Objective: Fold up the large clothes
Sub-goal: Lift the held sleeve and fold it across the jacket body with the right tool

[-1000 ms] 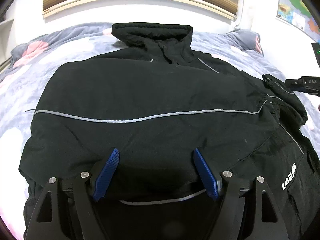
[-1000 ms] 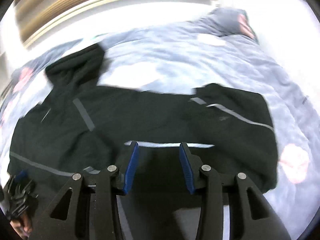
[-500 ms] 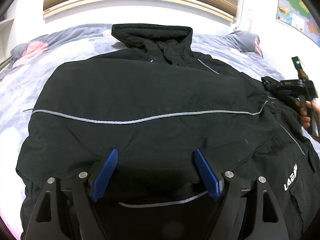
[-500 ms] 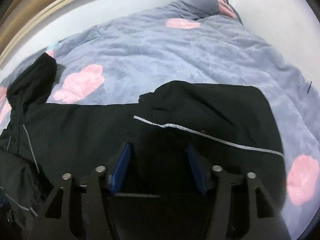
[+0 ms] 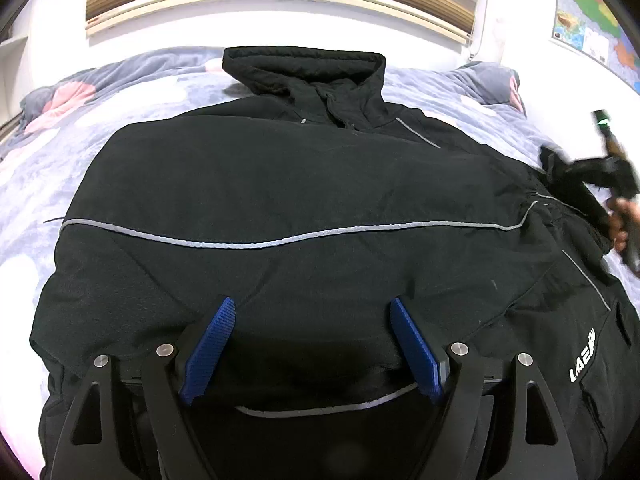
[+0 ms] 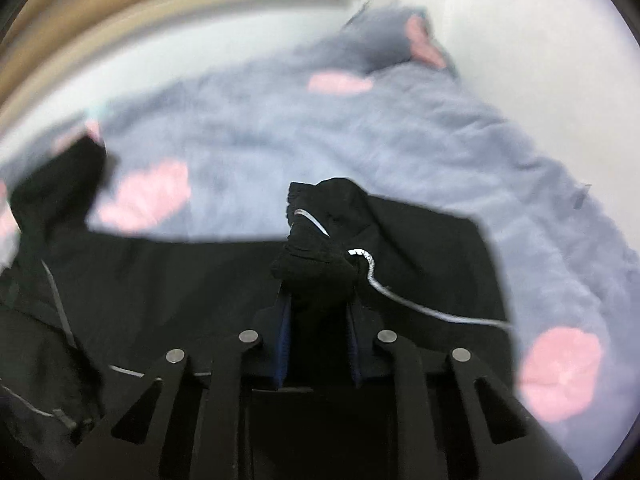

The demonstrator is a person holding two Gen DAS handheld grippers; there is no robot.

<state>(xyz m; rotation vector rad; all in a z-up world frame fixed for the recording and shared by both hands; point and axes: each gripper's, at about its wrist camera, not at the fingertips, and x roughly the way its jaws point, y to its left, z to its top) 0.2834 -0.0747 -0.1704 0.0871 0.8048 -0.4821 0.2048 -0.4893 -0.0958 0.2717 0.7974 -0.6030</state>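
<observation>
Grey floral bedding (image 5: 132, 120) carries the black jacket (image 5: 280, 184), lengthwise, collar toward the headboard (image 5: 280, 4). Left gripper (image 5: 312, 344) gapes wide above it; right gripper (image 6: 320, 300) pinches a bunched sleeve (image 6: 320, 240).

Bedroom — floral duvet (image 5: 120, 120), wall map (image 5: 588, 20)

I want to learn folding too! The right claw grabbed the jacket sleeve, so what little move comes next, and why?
Probably lift the sleeve and carry it across the jacket. The right gripper is pinching bunched sleeve fabric, and the other sleeve seems already folded over.
</observation>
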